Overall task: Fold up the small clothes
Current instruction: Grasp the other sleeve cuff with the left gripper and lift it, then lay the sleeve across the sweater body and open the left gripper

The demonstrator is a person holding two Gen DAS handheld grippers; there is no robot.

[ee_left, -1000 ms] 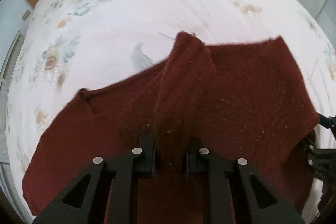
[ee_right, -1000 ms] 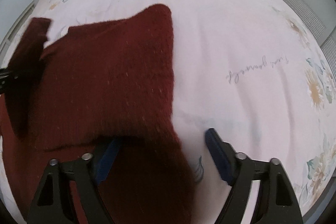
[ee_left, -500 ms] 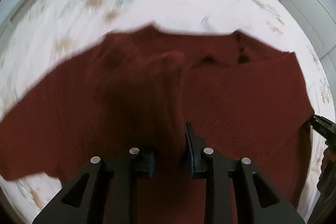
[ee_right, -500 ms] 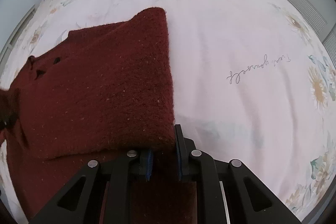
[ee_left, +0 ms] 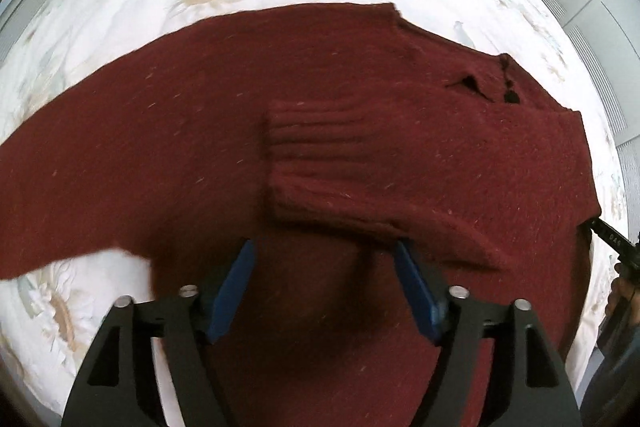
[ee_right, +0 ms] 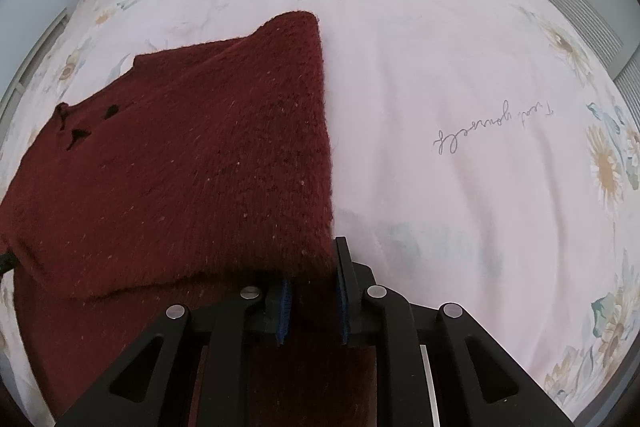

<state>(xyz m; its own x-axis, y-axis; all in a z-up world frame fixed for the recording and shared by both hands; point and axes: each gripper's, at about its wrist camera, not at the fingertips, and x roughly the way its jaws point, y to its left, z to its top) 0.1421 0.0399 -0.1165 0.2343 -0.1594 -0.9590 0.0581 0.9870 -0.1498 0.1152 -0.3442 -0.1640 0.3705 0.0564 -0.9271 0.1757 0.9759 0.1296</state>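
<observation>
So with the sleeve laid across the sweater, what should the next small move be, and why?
Probably pull the left gripper back: its jaws have just opened and the ribbed cuff lies flat on the sweater, while the right gripper pinches the folded edge.

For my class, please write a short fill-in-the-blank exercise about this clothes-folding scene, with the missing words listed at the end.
1. The knitted sweater lying on the bedspread is dark ____ in colour.
2. The bedspread is printed with ____.
3. The left gripper has just been opening, and its ____ pads press on nothing.
4. The right gripper is shut on the sweater's folded ____.

Missing words: red; flowers; blue; edge
</observation>
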